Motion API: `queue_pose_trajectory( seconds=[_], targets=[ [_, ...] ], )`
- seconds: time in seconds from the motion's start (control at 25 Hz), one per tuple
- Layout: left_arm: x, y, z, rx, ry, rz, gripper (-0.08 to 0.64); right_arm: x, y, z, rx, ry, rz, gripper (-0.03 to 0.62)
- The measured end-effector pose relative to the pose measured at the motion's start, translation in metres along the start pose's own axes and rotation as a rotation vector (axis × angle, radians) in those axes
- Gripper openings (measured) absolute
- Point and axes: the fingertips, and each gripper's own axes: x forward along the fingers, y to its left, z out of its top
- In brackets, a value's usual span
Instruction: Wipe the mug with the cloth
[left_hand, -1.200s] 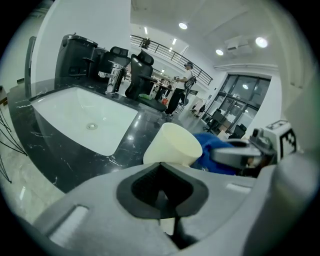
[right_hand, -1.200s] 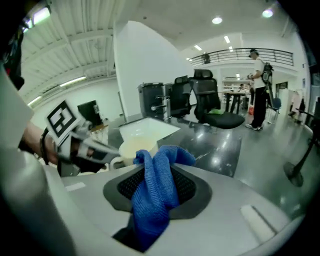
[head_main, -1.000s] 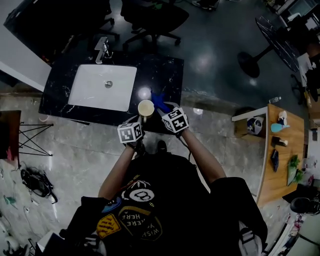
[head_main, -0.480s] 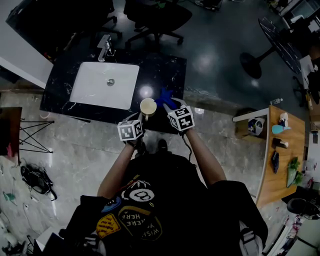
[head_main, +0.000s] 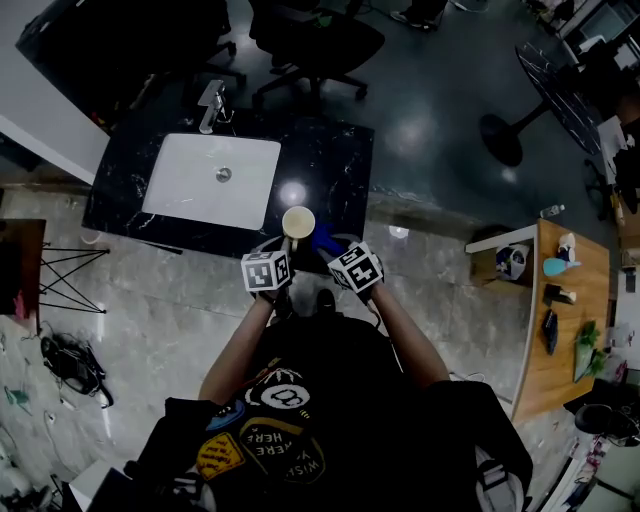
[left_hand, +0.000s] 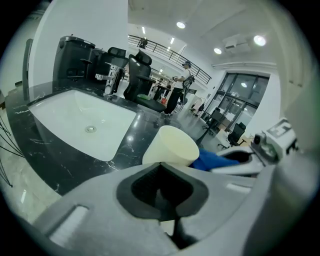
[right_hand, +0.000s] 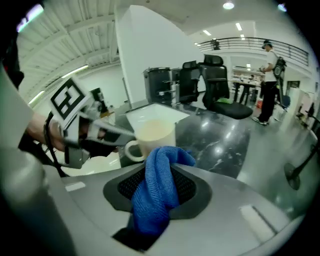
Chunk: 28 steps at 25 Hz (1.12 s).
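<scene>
A cream mug (head_main: 298, 222) hangs over the front edge of the black marble counter (head_main: 335, 160). My left gripper (head_main: 283, 245) is shut on its handle; in the left gripper view the mug (left_hand: 171, 146) rises just beyond the jaws. My right gripper (head_main: 337, 250) is shut on a blue cloth (head_main: 326, 242), just right of the mug. In the right gripper view the cloth (right_hand: 157, 192) bunches up between the pads, with the mug (right_hand: 152, 136) directly behind it and the left gripper (right_hand: 122, 142) on the handle. Whether the cloth touches the mug I cannot tell.
A white sink basin (head_main: 212, 180) with a faucet (head_main: 209, 100) fills the counter's left half. An office chair (head_main: 315, 45) stands beyond the counter. A wooden table (head_main: 565, 310) with small items is at the far right. A person (right_hand: 270, 75) stands far off.
My right gripper has drawn back toward me, bringing the cloth from the mug's far right side to its near right side. The mug and left gripper shifted only slightly.
</scene>
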Motion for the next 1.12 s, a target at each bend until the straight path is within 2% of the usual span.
queue_pose_trajectory(
  seconds=[0.12,0.2,0.28,0.4,0.52,0.6,0.68,0.72,0.76,0.84,1.0,1.08,1.12],
  targets=[
    [-0.003,0.004,0.004,-0.005,-0.014,0.008,0.005,-0.018,-0.055,0.042,0.138,-0.116,-0.122,0.117],
    [-0.001,0.005,0.006,-0.013,-0.018,0.01,0.005,-0.016,-0.072,0.064,0.155,-0.156,-0.155,0.117],
    [0.002,0.003,0.005,-0.02,-0.016,0.011,0.005,0.0,-0.064,0.06,0.111,-0.11,-0.127,0.117],
    [0.006,0.0,-0.002,-0.025,0.001,0.023,0.005,0.011,-0.021,0.024,0.071,-0.017,-0.034,0.117],
    [0.005,-0.001,-0.002,-0.007,0.008,0.018,0.005,0.005,0.018,0.0,0.079,-0.009,0.087,0.117],
    [0.003,-0.002,0.003,0.003,-0.002,0.01,0.005,-0.001,-0.001,0.004,0.215,-0.056,0.072,0.118],
    [-0.001,-0.002,0.006,-0.001,-0.013,0.009,0.005,-0.01,-0.042,0.027,0.397,-0.144,-0.013,0.118],
    [-0.001,-0.002,0.006,-0.006,-0.017,0.007,0.005,-0.013,-0.059,0.042,0.433,-0.182,-0.052,0.117],
    [0.0,-0.002,0.007,-0.012,-0.018,0.006,0.005,-0.013,-0.07,0.054,0.426,-0.2,-0.078,0.117],
    [0.001,-0.003,0.006,-0.024,-0.016,0.012,0.005,0.0,-0.068,0.06,0.358,-0.17,-0.074,0.118],
    [0.004,-0.007,-0.002,-0.016,0.0,0.009,0.005,0.014,-0.01,0.01,0.232,-0.031,0.025,0.115],
    [0.004,-0.009,-0.001,-0.006,0.001,0.001,0.005,0.012,0.018,-0.017,0.232,-0.003,0.103,0.117],
    [0.004,-0.009,0.0,-0.004,-0.001,-0.002,0.005,0.011,0.021,-0.024,0.257,-0.005,0.117,0.117]
  ],
)
